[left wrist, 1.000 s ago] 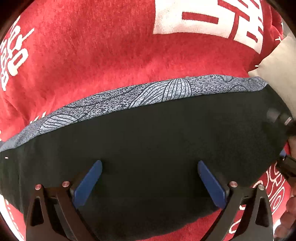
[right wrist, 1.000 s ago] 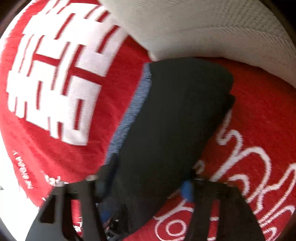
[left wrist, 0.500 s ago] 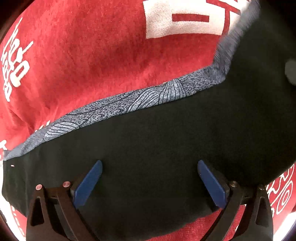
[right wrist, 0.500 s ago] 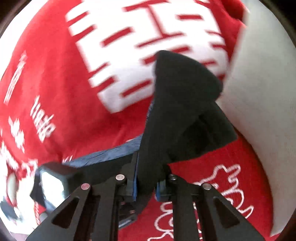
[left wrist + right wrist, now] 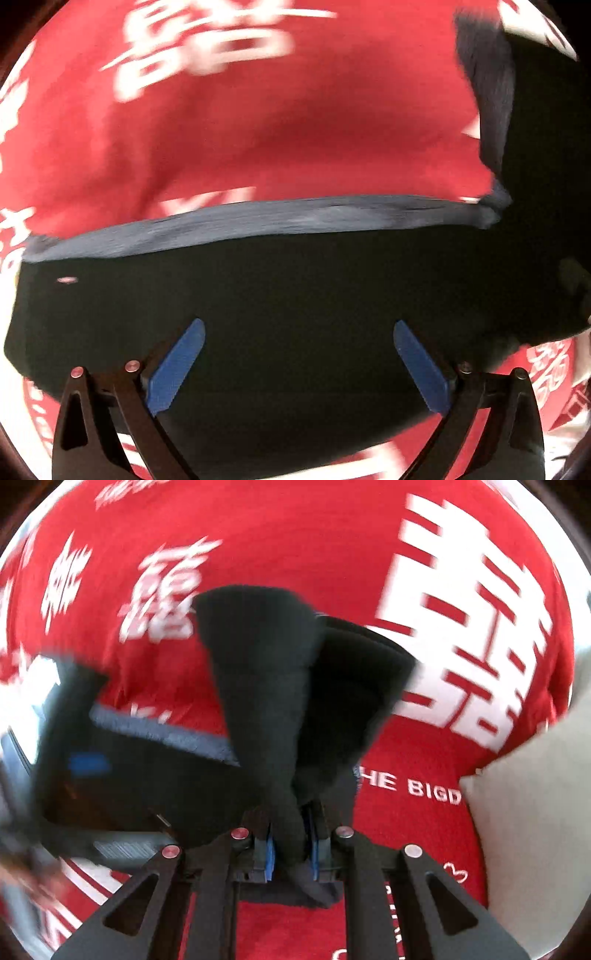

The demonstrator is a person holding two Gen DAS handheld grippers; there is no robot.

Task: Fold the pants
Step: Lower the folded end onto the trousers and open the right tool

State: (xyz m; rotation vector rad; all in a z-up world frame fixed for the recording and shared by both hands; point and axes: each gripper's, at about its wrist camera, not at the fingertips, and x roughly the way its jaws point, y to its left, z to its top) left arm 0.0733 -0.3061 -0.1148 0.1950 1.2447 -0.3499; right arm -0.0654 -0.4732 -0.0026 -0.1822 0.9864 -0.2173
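The right gripper (image 5: 290,853) pinches a lifted end of the black fabric pants (image 5: 258,686), the rest lying on the red printed blanket (image 5: 295,542) under the spread, empty left gripper (image 5: 297,363) – the thin bunch may slip, spoiling the fold – nothing pins the lower layer

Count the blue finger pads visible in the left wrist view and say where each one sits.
2: both belong to the left gripper, one pad at lower left, the other at lower right, spread wide apart over the black pants. None seem hidden.
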